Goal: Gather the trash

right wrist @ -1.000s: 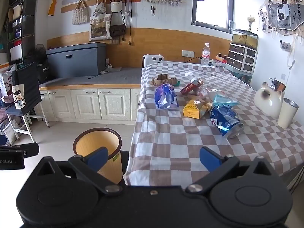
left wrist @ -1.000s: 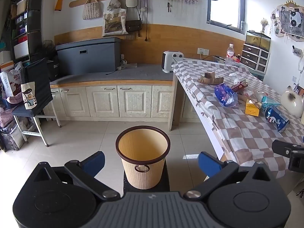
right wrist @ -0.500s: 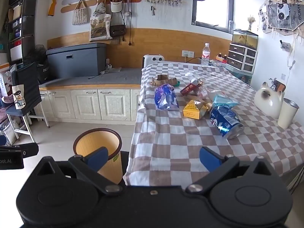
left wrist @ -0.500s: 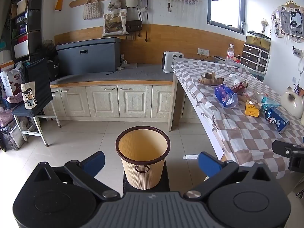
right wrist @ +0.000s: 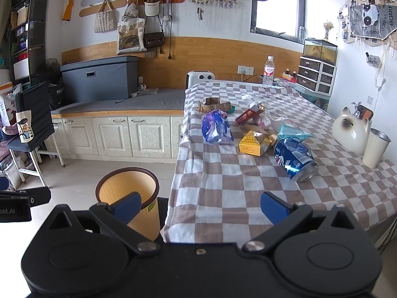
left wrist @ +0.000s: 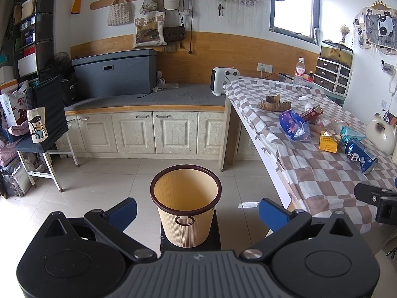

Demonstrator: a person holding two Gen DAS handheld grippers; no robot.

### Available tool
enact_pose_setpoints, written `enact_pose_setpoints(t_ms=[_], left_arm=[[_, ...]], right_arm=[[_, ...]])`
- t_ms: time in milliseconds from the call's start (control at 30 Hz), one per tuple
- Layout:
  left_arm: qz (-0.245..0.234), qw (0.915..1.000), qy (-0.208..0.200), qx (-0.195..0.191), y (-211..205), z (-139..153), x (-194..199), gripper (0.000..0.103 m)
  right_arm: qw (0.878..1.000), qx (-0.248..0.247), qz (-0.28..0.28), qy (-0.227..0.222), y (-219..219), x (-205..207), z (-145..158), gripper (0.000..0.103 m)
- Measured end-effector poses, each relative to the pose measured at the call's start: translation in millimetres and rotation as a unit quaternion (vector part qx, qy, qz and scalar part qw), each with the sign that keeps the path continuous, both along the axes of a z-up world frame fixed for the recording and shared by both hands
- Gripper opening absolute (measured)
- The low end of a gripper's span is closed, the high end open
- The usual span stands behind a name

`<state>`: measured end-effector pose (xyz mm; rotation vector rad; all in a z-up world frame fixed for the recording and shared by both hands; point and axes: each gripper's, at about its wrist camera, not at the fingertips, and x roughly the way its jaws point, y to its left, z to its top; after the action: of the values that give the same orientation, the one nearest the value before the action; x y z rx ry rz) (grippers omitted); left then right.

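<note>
A beige waste bin (left wrist: pixel 185 203) with a dark rim stands on a black stand on the floor; it also shows in the right wrist view (right wrist: pixel 129 198). Trash lies on the checkered table (right wrist: pixel 223 198): a crushed blue can (right wrist: pixel 295 157), a yellow carton (right wrist: pixel 253 144), a blue-purple wrapper (right wrist: pixel 215 126), a red packet (right wrist: pixel 248 115), brown cardboard scraps (right wrist: pixel 213 105) and a teal wrapper (right wrist: pixel 290 130). My left gripper (left wrist: pixel 197 211) is open and empty, just in front of the bin. My right gripper (right wrist: pixel 201 206) is open and empty over the table's near edge.
A ceramic cat (right wrist: pixel 351 130) and a white cup (right wrist: pixel 376 147) stand at the table's right side. A water bottle (right wrist: pixel 268 70) stands at the far end. Low cabinets (left wrist: pixel 139 131) line the back wall. A folding stand with bags (left wrist: pixel 42 134) is at left.
</note>
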<state>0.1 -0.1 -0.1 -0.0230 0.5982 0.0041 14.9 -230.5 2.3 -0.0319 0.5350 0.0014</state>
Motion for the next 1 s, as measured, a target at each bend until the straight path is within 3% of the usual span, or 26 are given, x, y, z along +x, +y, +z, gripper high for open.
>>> enact_pose_setpoints(t_ms=[1000], left_arm=[[-0.002, 1.0, -0.003, 0.0, -4.6, 0.6, -2.2, 0.103]], right_arm=[[1.0, 0.003, -0.006, 0.0, -4.5, -1.3, -1.1, 0.103]])
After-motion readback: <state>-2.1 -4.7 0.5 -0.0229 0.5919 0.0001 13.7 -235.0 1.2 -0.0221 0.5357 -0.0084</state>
